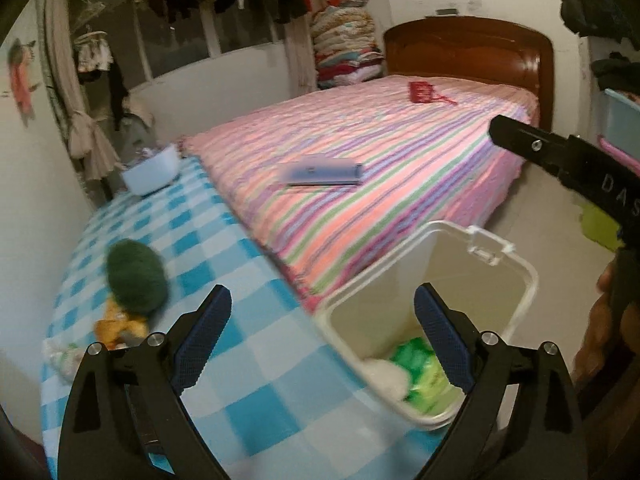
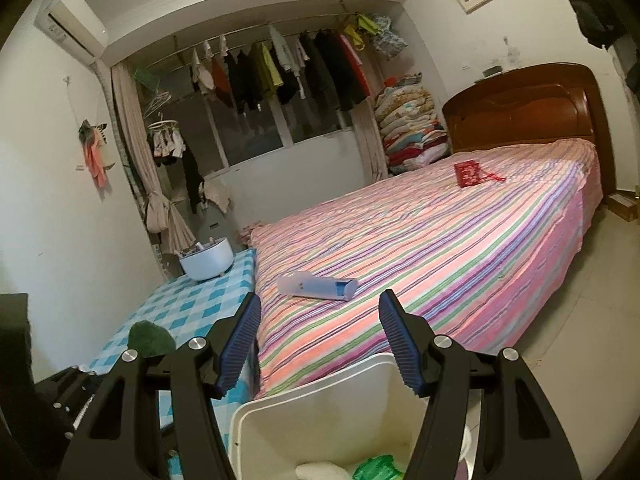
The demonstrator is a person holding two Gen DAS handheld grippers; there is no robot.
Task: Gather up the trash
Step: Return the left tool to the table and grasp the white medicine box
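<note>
Both claws were wide apart with nothing between the pads when I looked. My left gripper (image 1: 322, 336) hung over the near edge of the blue checked table (image 1: 256, 380), with its right finger over the mouth of the white bin (image 1: 500, 256). My right gripper (image 2: 320, 342) sat above the same white bin (image 2: 280, 416), pointing toward the striped bed (image 2: 440, 240).

Inside the bin, the left wrist view showed a green wrapper (image 1: 424, 376) with a white wad (image 1: 386, 376) just left of it, both down at the bottom. The right camera caught the same pair at the very bottom of its frame, partly hidden by my fingers.

More stuff lay on the table to the left: a fuzzy dark green ball (image 1: 136, 276), an orange-yellow wrapper (image 1: 116, 324) touching its near side, and something pale and crumpled (image 1: 64, 354) nearer still by the table's edge. That part was blurry, so I couldn't tell what the pale thing was.

At the far end of the table stood a white round tub (image 2: 206, 260). On the bed lay a pale blue box (image 2: 320, 285), and way farther back toward the wooden headboard (image 2: 520, 112) a small red pouch (image 2: 468, 174).
</note>
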